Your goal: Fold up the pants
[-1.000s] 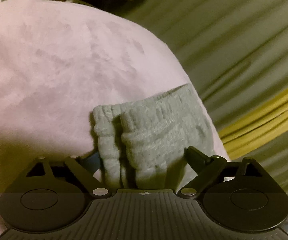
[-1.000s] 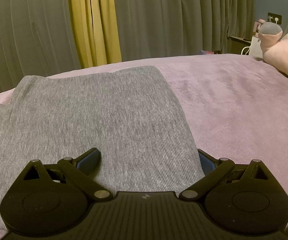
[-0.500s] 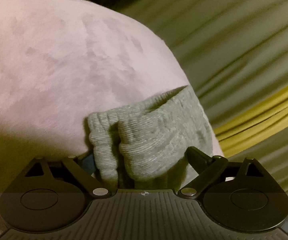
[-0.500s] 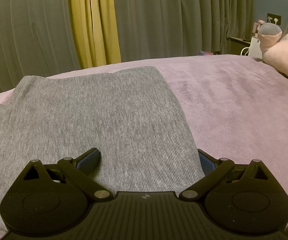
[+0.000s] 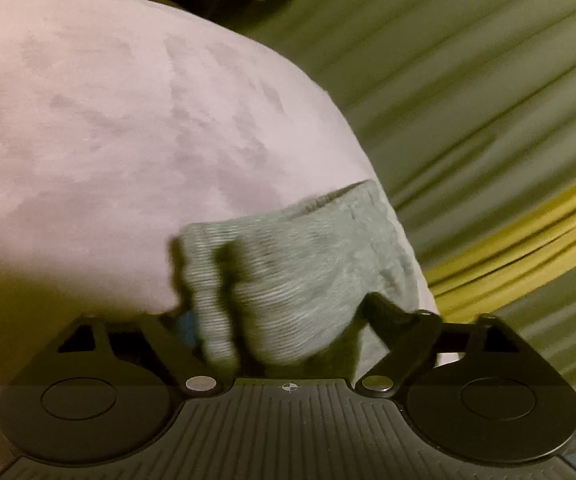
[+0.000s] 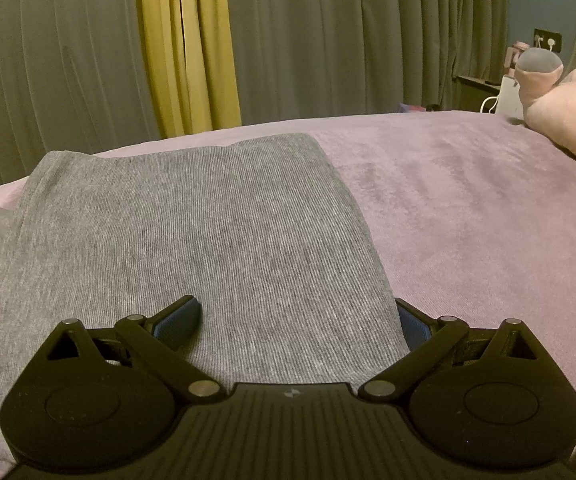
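Grey knit pants lie on a pink bed cover. In the right wrist view the pants [image 6: 208, 232] spread flat ahead. My right gripper [image 6: 293, 320] is open, its fingers wide apart; the left finger rests on the cloth and the right finger sits at the pants' right edge. In the left wrist view a bunched, ribbed end of the pants [image 5: 288, 280] sits between the fingers of my left gripper [image 5: 284, 320]. The fingers stand wide apart around the bunch. The view is blurred and I cannot tell if they pinch it.
The pink bed cover [image 6: 467, 208] stretches to the right. A pink and grey plush toy [image 6: 555, 96] lies at the far right. Grey curtains and a yellow curtain [image 6: 188, 48] hang behind the bed. The bed edge [image 5: 347, 132] curves away in the left wrist view.
In the left wrist view the bunched pants end has shifted up and closer to the gripper, with motion blur. The right gripper and the flat pants have not moved.
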`<state>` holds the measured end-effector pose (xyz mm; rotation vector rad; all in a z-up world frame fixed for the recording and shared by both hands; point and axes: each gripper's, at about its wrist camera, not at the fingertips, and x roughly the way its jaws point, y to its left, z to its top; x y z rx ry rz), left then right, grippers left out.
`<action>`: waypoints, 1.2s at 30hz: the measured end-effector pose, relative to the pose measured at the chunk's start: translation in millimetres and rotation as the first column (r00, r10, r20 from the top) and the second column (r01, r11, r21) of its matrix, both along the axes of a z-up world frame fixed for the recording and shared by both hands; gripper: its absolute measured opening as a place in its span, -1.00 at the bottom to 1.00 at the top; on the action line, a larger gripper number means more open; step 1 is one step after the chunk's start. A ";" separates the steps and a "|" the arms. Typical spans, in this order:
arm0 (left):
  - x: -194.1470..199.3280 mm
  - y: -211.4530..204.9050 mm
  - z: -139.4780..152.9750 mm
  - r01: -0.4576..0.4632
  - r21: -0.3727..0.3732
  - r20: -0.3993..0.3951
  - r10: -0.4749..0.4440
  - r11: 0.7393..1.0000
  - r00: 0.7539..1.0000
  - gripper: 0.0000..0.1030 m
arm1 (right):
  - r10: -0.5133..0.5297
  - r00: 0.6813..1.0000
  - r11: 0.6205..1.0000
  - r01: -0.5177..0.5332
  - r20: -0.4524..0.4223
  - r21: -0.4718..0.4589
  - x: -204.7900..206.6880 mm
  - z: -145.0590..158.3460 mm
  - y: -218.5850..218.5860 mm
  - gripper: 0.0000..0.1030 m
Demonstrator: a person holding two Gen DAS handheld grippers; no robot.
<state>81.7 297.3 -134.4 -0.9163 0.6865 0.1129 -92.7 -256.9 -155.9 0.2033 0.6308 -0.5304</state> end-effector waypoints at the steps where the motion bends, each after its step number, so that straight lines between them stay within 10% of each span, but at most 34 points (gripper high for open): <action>1: 4.3 -2.8 2.2 -0.009 0.012 -0.020 0.010 1.000 1.000 0.79 | 0.000 1.000 1.000 0.000 0.000 0.000 -0.1 -0.2 0.1 0.93; 8: -1.4 -10.2 22.5 0.036 0.081 0.031 -0.038 0.996 0.999 -0.05 | -0.003 1.000 1.000 0.003 -0.010 0.016 1.8 1.0 -1.2 0.93; 22: -28.7 -114.1 146.9 0.189 0.287 0.329 -0.282 0.939 0.901 -0.07 | -0.034 0.999 0.996 0.036 -0.025 0.087 13.9 11.7 -18.0 0.92; 29: -36.4 -188.7 172.7 0.339 0.296 0.362 -0.433 0.893 0.825 -0.07 | -0.030 0.999 0.994 0.026 0.041 0.107 9.7 27.6 -20.6 0.89; 36: -33.0 -217.8 169.2 0.385 0.244 0.338 -0.450 0.890 0.826 -0.07 | 0.055 0.995 0.997 -0.059 0.080 0.052 12.3 37.3 7.3 0.43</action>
